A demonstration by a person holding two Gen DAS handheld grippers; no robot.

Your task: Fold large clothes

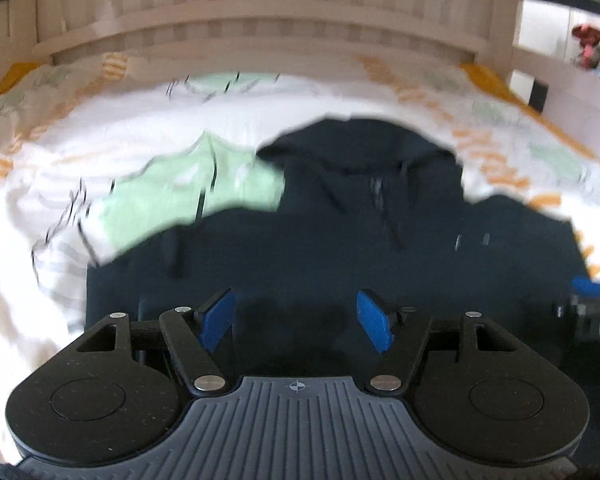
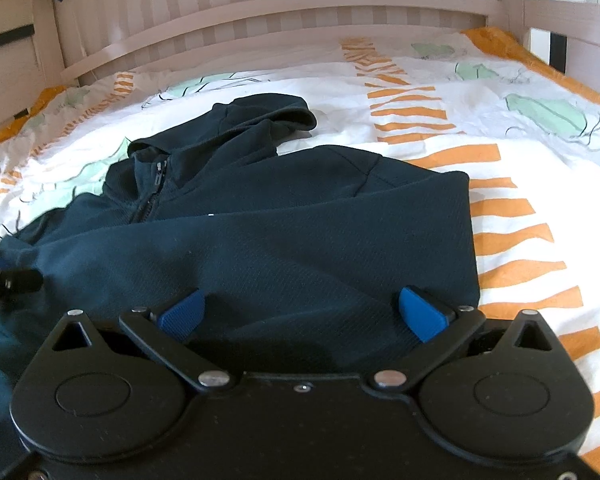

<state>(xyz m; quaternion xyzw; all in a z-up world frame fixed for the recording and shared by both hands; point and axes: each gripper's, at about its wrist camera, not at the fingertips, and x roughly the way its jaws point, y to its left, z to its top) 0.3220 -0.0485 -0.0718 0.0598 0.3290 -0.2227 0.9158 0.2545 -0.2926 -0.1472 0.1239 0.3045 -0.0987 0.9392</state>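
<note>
A dark navy hoodie (image 2: 268, 216) is lying on the bed's patterned duvet (image 2: 500, 128), its hood pointing toward twelve o'clock at the slatted headboard (image 2: 284, 12). The left gripper (image 1: 296, 320) is hovering above the fabric, fingers apart and empty. The right gripper (image 2: 302, 314) is resting wide open over the hem at six o'clock.

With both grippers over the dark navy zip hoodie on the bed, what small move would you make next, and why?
Probably lower the open right gripper and pinch the near hem of the dark navy zip hoodie; both grippers look empty, and its hood still lies unfolded towards the headboard.
</note>
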